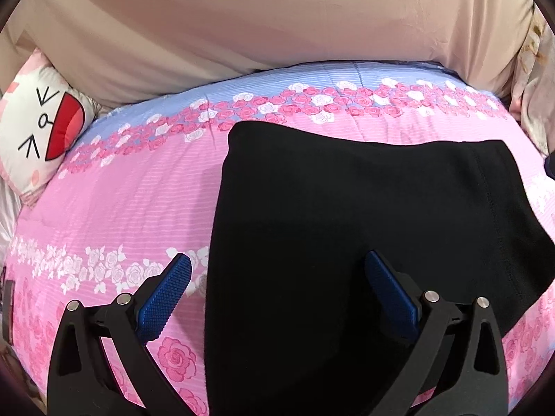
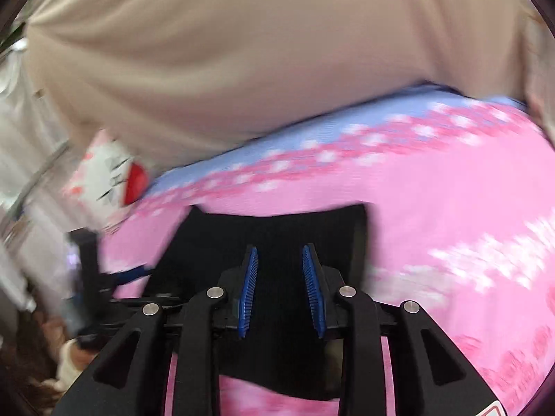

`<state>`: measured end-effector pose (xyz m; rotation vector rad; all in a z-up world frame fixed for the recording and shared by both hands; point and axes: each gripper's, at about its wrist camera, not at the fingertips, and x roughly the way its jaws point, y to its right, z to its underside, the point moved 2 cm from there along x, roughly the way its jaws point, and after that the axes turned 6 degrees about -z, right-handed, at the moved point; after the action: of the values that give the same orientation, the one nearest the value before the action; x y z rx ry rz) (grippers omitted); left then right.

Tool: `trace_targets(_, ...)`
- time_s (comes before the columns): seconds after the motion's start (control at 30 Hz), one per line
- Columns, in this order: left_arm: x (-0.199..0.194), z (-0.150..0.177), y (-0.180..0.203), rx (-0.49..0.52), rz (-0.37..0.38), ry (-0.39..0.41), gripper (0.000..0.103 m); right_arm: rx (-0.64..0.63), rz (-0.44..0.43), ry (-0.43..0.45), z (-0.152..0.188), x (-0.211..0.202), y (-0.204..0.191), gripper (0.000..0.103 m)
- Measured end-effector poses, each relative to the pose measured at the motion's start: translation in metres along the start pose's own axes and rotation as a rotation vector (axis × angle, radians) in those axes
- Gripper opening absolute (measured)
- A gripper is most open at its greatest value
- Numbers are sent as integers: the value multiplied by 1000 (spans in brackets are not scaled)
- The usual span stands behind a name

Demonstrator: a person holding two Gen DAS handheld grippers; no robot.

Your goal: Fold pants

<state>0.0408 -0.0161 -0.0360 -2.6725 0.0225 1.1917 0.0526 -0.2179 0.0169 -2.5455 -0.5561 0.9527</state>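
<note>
Black pants lie folded flat on a pink floral bedspread. My left gripper is open wide just above the pants' near left edge, with one blue pad over the bedspread and the other over the black cloth. In the blurred right wrist view the pants lie ahead. My right gripper hovers over them with its blue pads a narrow gap apart and nothing between them. The left gripper shows dimly at the left there.
A white cartoon-face pillow lies at the bed's far left and also shows in the right wrist view. A beige headboard or cover rises behind the bed. Light fabric hangs at the right.
</note>
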Motion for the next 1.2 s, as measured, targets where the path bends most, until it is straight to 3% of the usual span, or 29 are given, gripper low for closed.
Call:
trace_targets(0.2, -8, 22, -35, -49, 34, -17, 98, -211, -85, -223, -10, 92, -72, 24)
trace_targets(0.37, 4, 36, -53, -94, 52, -40, 98, -250, -40, -368, -9, 211, -79, 23)
trace_targets(0.5, 9, 35, -59, -115, 75, -32, 98, -139, -12, -347, -26, 250, -60, 6)
trace_targets(0.57, 7, 36, -59, -107, 86, -28, 98, -114, -33, -319, -32, 234, -66, 7)
trace_targets(0.67, 9, 38, -58, -108, 94, -20, 98, -183, -106, -298, -34, 221, -100, 7)
trace_targets(0.8, 16, 36, -58, -132, 87, -26, 98, -287, -12, -385, -17, 288, -108, 1)
trace_targets(0.83, 17, 34, -58, -132, 84, -27, 98, -230, -48, -390, -22, 292, -103, 0)
trace_targets(0.93, 12, 32, -64, -135, 115, -38, 98, -183, -24, -320, -42, 261, -97, 0)
trace_targets(1.07, -22, 30, -82, -152, 123, 44, 98, -265, 75, -139, -44, 138, -75, 14)
trace_targets(1.1, -30, 30, -88, -159, 125, 57, 98, -236, 106, -113, -37, 102, -56, 25)
trace_targets(1.13, -34, 31, -92, -167, 130, 58, 98, -192, 137, -93, -32, 75, -40, 29)
trace_targets(1.2, -34, 36, -98, -196, 142, 30, 98, -61, 155, -77, -1, 22, 1, 29)
